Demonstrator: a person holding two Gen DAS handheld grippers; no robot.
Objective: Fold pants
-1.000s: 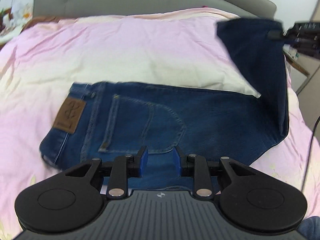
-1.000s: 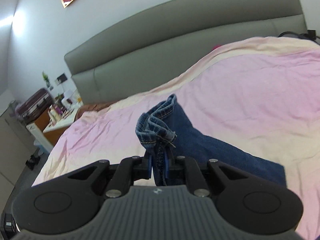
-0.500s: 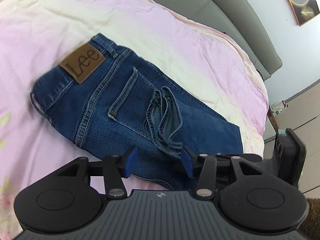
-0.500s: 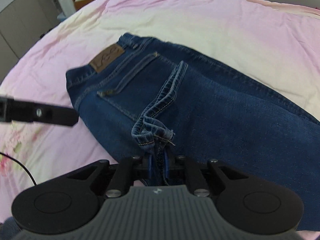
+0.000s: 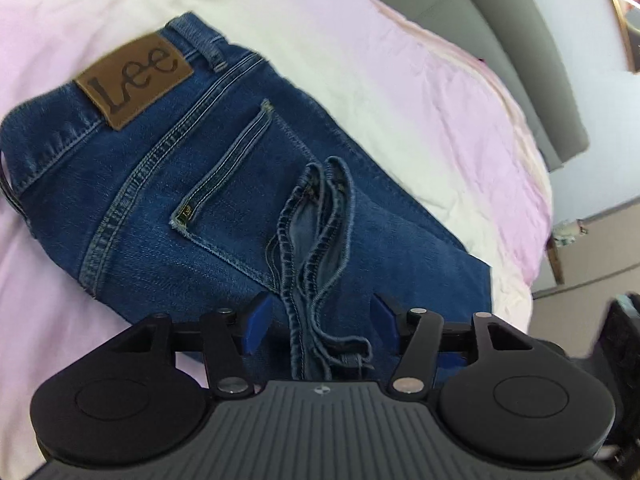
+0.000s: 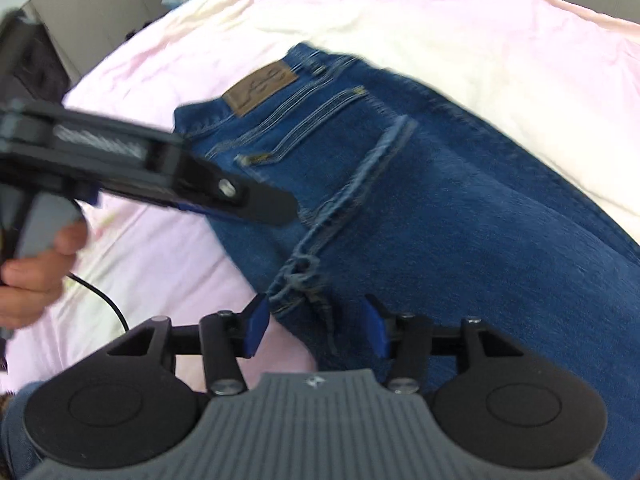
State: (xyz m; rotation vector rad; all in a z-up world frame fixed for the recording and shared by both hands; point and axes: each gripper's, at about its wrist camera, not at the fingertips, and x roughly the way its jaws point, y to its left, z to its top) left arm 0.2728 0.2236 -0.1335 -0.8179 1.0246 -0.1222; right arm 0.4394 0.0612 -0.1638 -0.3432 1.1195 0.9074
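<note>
My left gripper (image 5: pixel 320 322) tilts downward, its jaws just opened wide and pressing on nothing. My right gripper (image 6: pixel 314 330) points steeply down, jaws just parted too. My left hand (image 6: pixel 36 268) grasps its handle.

Brown patch (image 5: pixel 134 80) on the waistband of the jeans (image 5: pixel 248 216), near the bed's left edge: the brand "Lee" in dark script, read clearly in the left wrist view. The same patch in the right wrist view is blurred yet still reads "Lee". A small tab (image 5: pixel 185 211) at the back pocket's corner bears marks too small to read.
</note>
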